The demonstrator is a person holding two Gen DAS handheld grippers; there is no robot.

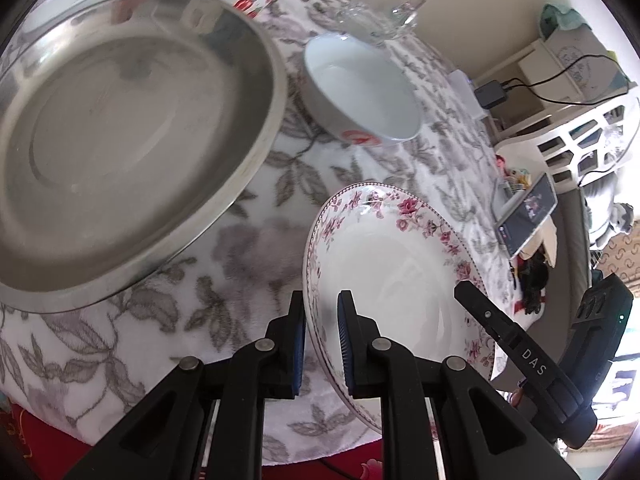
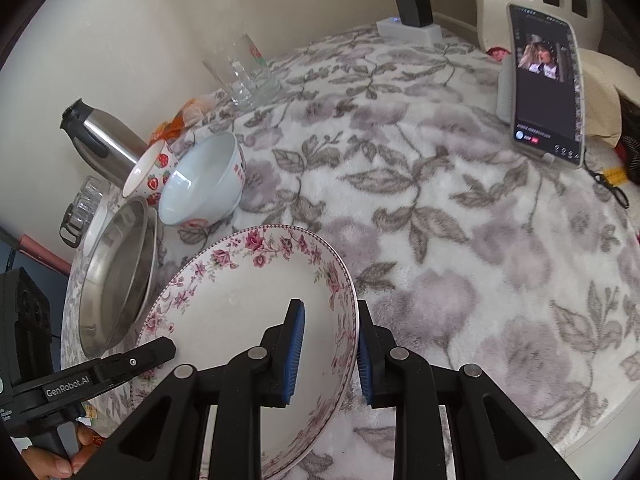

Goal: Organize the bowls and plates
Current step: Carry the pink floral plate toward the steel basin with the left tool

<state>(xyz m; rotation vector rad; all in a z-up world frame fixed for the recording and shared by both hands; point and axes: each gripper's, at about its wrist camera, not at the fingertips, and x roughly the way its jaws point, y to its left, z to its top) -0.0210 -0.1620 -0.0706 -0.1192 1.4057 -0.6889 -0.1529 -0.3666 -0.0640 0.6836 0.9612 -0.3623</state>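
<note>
The floral plate [image 1: 384, 264], tilted above the leaf-print cloth [image 1: 280, 184] beside the steel basin [image 1: 120, 140], is gripped at opposite rim edges: left gripper [image 1: 322, 344] and right gripper [image 2: 330, 350] each clamp its rim between their pads.

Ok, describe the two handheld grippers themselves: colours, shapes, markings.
Both the left gripper and the right gripper are matte black plastic with angular linkage arms, silver round pivot pins and ribbed blue pads on the inner finger faces. Seen from the other camera, one finger reads "DAS" in white, the other "GenRobot.AI". A bare hand grips a handle; no sleeve is visible.
</note>
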